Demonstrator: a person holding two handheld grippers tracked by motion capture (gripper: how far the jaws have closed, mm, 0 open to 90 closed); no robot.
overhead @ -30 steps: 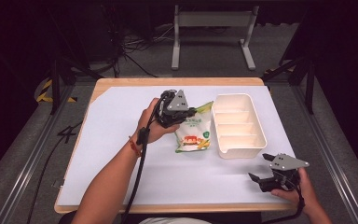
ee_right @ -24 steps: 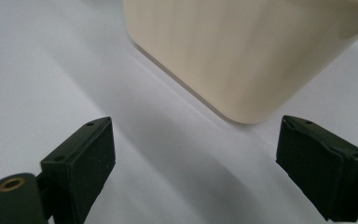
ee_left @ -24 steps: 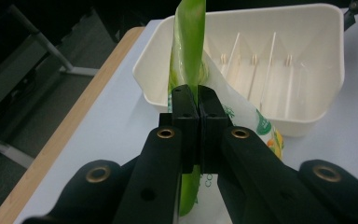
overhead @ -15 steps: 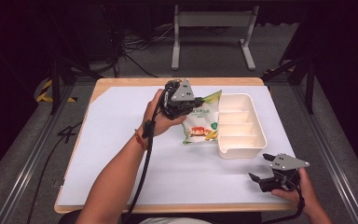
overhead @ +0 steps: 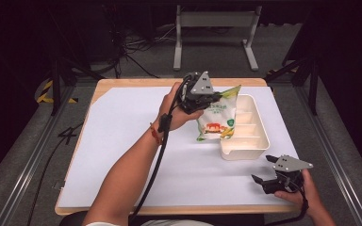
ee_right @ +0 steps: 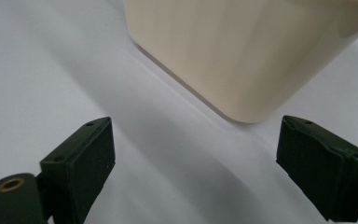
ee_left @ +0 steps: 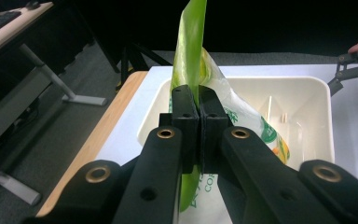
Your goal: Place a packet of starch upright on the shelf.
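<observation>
left gripper (overhead: 210, 100) jaws clamped on top edge of green snack bag (overhead: 217, 120), bag hanging off the table, lower part over left rim of cream divided tray (overhead: 259, 141); right gripper (overhead: 267, 173) low near table's front right corner, jaws wide apart, empty, pointing at tray's near corner

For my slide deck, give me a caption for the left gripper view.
Left gripper clamps the snack bag by its green edge above the cream tray.
</observation>
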